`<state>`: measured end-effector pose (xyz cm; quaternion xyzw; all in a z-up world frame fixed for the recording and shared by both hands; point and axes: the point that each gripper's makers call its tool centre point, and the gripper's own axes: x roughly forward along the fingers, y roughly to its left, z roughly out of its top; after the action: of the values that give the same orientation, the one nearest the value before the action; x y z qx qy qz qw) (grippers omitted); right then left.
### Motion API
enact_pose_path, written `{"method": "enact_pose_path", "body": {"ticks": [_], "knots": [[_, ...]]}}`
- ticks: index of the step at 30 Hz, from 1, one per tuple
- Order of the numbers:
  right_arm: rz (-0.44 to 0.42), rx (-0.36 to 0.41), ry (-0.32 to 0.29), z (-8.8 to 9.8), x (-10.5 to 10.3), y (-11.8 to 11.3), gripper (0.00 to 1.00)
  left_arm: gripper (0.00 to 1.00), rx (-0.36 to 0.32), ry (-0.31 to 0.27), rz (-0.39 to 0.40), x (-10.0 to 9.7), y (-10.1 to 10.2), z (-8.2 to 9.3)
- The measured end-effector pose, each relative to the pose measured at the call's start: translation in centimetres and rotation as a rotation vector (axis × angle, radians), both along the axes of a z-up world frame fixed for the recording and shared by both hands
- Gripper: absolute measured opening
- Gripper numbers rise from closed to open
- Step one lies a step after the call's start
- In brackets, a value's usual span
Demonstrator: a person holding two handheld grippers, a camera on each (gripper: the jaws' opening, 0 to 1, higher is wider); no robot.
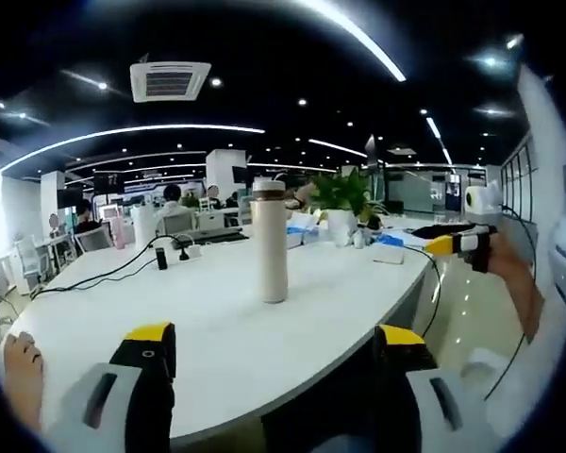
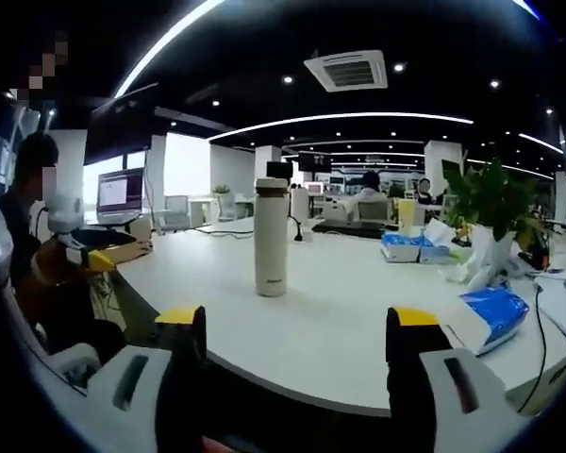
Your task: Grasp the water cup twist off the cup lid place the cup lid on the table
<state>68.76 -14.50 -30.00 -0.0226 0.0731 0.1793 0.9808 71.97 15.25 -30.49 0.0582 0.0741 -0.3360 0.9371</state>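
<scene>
The water cup [image 1: 270, 242] stands upright on the white table [image 1: 217, 311], tall and cream-coloured, with the cup lid [image 1: 268, 187] on its top. In the left gripper view it is ahead of the left claw [image 1: 275, 340] and well apart from it, a little left of the middle between the two yellow-tipped jaws. These jaws stand wide, with nothing between them. At the right edge of this view the right claw [image 1: 450, 243] comes in, held by a hand above the table edge, away from the cup.

In the right gripper view the water cup [image 2: 271, 238] stands again upright on the table [image 2: 340, 321], lid [image 2: 271, 186] on, ahead of the right claw [image 2: 297, 332] and not touching it. The jaws of this claw are also wide and hold nothing. At the left the left claw [image 2: 94, 259] is seen with a person [image 2: 28, 245] behind it.

Farther on the table there are a green plant in a white pot [image 2: 491, 222], blue packets [image 2: 491, 314] and a black cable [image 1: 104, 274]
</scene>
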Motion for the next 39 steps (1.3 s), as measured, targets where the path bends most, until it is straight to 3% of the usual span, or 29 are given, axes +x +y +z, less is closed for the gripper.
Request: {"method": "enact_pose_path", "body": {"ticks": [15,18,33,39], "knots": [[-0.006,0.009,-0.004,0.1,0.1,-0.2,0.79,0.85,-0.033,-0.048,-0.111,3.0,-3.1,-0.4],[-0.014,0.006,-0.01,0.4,-0.1,-0.5,0.79,0.85,-0.025,-0.026,-0.123,3.6,-3.5,-1.1],[-0.02,0.008,-0.001,0.2,0.0,-0.5,0.79,0.87,-0.087,-0.057,-0.183,4.5,-5.1,-0.6],[-0.005,0.004,0.006,0.1,0.6,-0.1,0.79,0.87,-0.076,-0.063,-0.179,4.4,-5.1,-0.8]]}}
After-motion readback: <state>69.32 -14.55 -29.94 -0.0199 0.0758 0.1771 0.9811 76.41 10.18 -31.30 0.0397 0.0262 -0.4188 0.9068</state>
